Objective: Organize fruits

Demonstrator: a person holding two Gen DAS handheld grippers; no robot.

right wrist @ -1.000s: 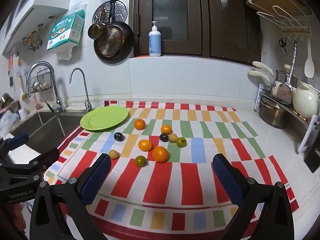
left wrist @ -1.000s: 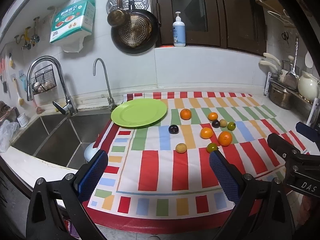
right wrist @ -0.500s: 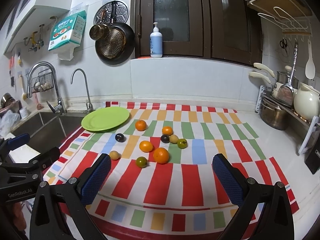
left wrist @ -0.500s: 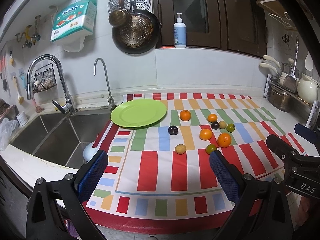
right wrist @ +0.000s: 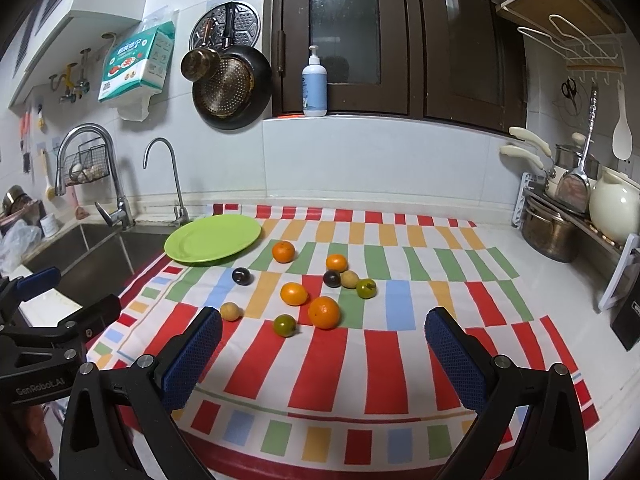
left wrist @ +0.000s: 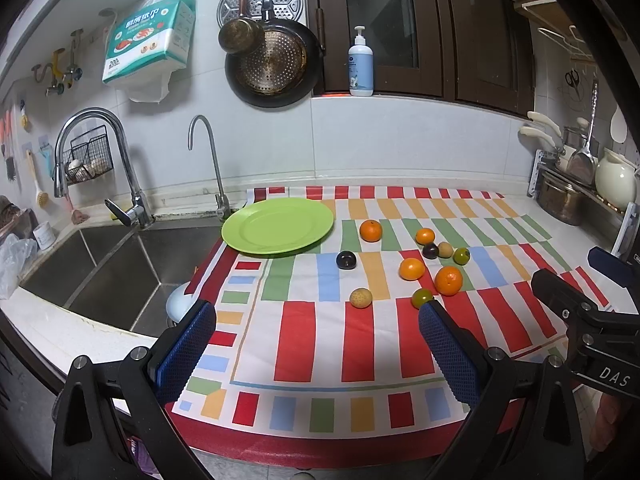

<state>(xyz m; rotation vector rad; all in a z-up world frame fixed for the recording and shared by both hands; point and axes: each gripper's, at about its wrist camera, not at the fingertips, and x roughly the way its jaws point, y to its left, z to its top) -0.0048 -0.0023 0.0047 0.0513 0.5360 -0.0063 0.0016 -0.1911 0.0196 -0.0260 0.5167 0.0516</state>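
Note:
Several small fruits lie loose on a striped cloth (left wrist: 320, 344): oranges such as one (left wrist: 449, 280) (right wrist: 324, 312), two dark plums (left wrist: 346, 259) (right wrist: 241, 276), green citrus (left wrist: 421, 298) (right wrist: 285, 325) and a tan round fruit (left wrist: 361, 297) (right wrist: 231, 311). An empty green plate (left wrist: 278, 225) (right wrist: 213, 238) sits at the cloth's far left corner. My left gripper (left wrist: 316, 332) hovers open over the near edge of the cloth, well short of the fruit. My right gripper (right wrist: 322, 344) is open too, just in front of the fruit cluster, holding nothing.
A steel sink (left wrist: 104, 268) with two taps lies left of the cloth. Pots and a cream jug (right wrist: 614, 204) stand on a rack at the right. A soap bottle (right wrist: 315, 84) stands on the ledge behind; pans hang on the wall.
Both views have shifted only slightly; the fruit sits a touch lower in the right wrist view. No fruit has moved and both grippers stay open.

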